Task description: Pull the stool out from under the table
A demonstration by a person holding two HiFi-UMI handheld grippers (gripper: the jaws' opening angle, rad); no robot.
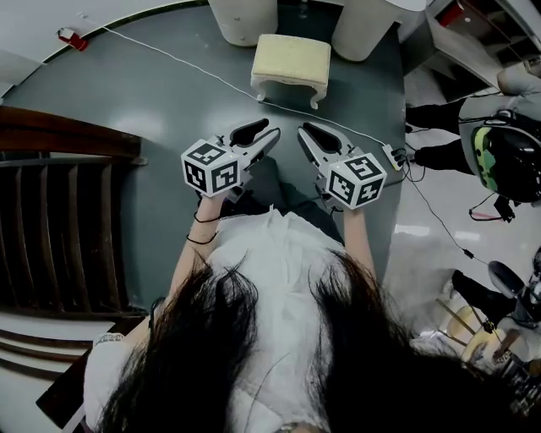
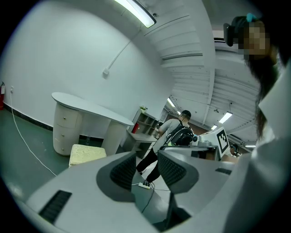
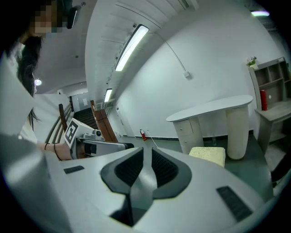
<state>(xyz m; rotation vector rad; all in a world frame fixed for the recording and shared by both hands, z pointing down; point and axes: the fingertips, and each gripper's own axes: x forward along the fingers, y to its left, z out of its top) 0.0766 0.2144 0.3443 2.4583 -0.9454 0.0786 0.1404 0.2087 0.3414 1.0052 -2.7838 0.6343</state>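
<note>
My left gripper [image 1: 267, 133] stands narrowly open with nothing between its jaws. My right gripper [image 1: 304, 132] is closed and also empty. I hold both side by side before my chest, forearms out, tips leaning slightly toward each other and aimed at the stool [image 1: 292, 63]. Bare grey floor [image 1: 152, 101] lies between, crossed by a white cable [image 1: 199, 69]. The stool stands just in front of the two pedestals of the table [image 1: 243, 21].
</note>
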